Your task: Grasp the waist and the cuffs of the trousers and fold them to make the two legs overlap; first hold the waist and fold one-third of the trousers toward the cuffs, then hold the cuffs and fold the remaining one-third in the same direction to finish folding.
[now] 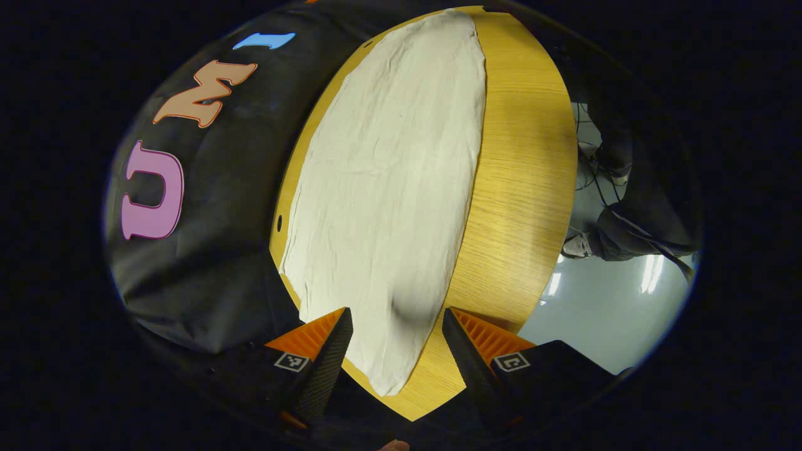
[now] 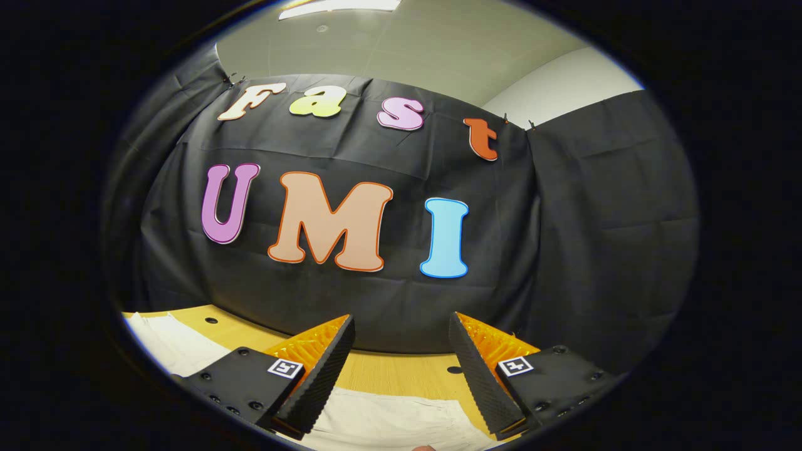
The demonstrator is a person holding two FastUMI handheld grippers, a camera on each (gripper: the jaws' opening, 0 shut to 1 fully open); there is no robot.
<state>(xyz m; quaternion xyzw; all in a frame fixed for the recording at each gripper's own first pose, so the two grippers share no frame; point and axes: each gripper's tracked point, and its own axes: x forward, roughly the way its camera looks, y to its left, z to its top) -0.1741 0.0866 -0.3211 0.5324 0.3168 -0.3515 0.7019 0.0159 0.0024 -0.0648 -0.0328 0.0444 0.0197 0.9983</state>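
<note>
From where the left gripper (image 1: pixel 397 329) hangs, you look down the whole length of the trousers (image 1: pixel 388 188), a pale, creased strip laid flat along the wooden table (image 1: pixel 526 181). They read as one long, narrow band with no split showing between two legs, so my guess is that the legs already lie one over the other (I cannot make out which end is waist and which is cuffs). Nothing is doubled back along that length, so neither of the two one-third folds looks done. The left gripper's fingers stand spread, with the near end of the cloth lying in the gap below them and nothing pinched.

Off past the table edge, a person's dark-clad legs (image 1: pixel 633 219) stand on the shiny floor (image 1: pixel 601 307).

Over in the right gripper view, the right gripper (image 2: pixel 401 332) points nearly level at the booth's black wall, with the table's far edge running across behind its fingertips. Its fingers are parted too, holding nothing. Pale trouser cloth (image 2: pixel 388 419) lies on the table below and between them, with more of it showing off to the left.

So I'd judge the lengthwise fold finished, with both thirds yet to come, beginning with a grip on the waist.
</note>
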